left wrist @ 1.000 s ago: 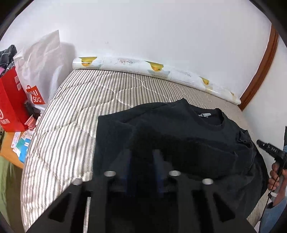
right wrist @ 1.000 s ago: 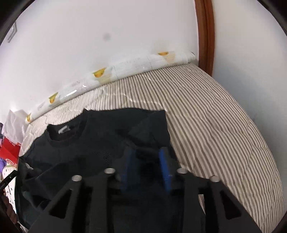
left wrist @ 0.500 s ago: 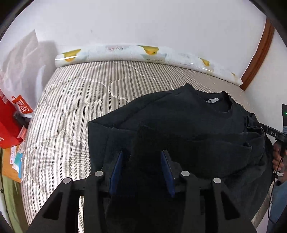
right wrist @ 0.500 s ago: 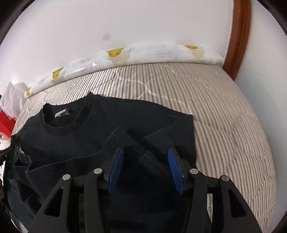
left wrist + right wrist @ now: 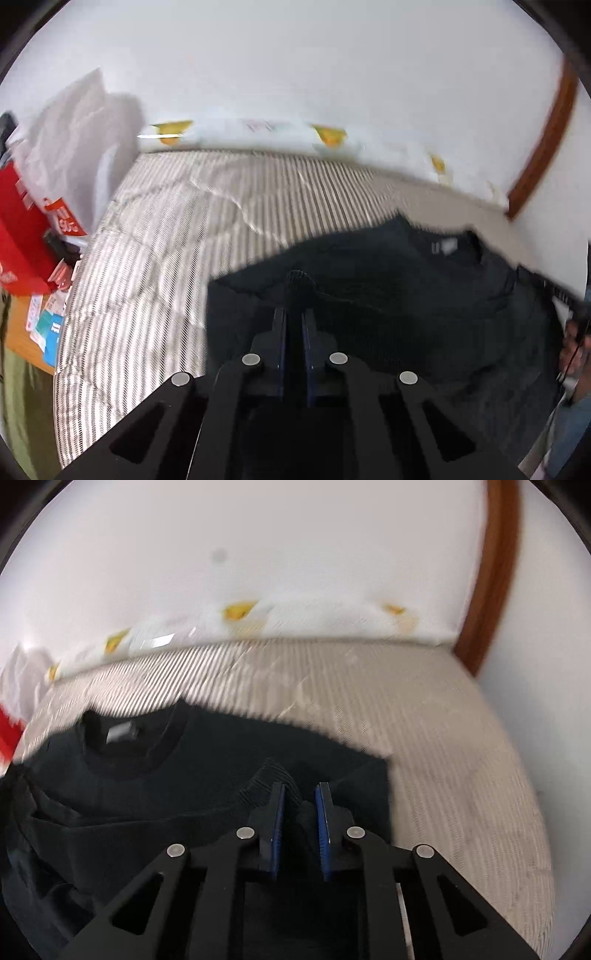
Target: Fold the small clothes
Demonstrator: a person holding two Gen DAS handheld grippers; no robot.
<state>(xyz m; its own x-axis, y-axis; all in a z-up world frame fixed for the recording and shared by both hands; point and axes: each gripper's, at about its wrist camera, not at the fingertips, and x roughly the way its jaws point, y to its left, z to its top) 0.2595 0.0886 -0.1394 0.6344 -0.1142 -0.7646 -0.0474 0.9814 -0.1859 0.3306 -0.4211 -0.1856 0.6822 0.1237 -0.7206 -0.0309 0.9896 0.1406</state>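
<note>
step: hem pinched for fold | left gripper (image 5: 294, 317) clamped on black sweater (image 5: 406, 280), frame centre, on striped mattress (image 5: 166, 240) | right gripper (image 5: 300, 801) just closed on ribbed hem (image 5: 269, 779) | next: both corners to be lifted evenly toward collar

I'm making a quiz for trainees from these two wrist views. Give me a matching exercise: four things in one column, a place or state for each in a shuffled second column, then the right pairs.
Things
1. black sweatshirt
2. left gripper
3. red bag
4. wooden door frame

Places or states
A. beside the bed, at the left edge of the left wrist view
B. spread on the striped mattress
C. upright against the wall at the bed's far corner
D. jaws closed on a ribbed fold of dark cloth

Pairs: 1-B, 2-D, 3-A, 4-C
</note>
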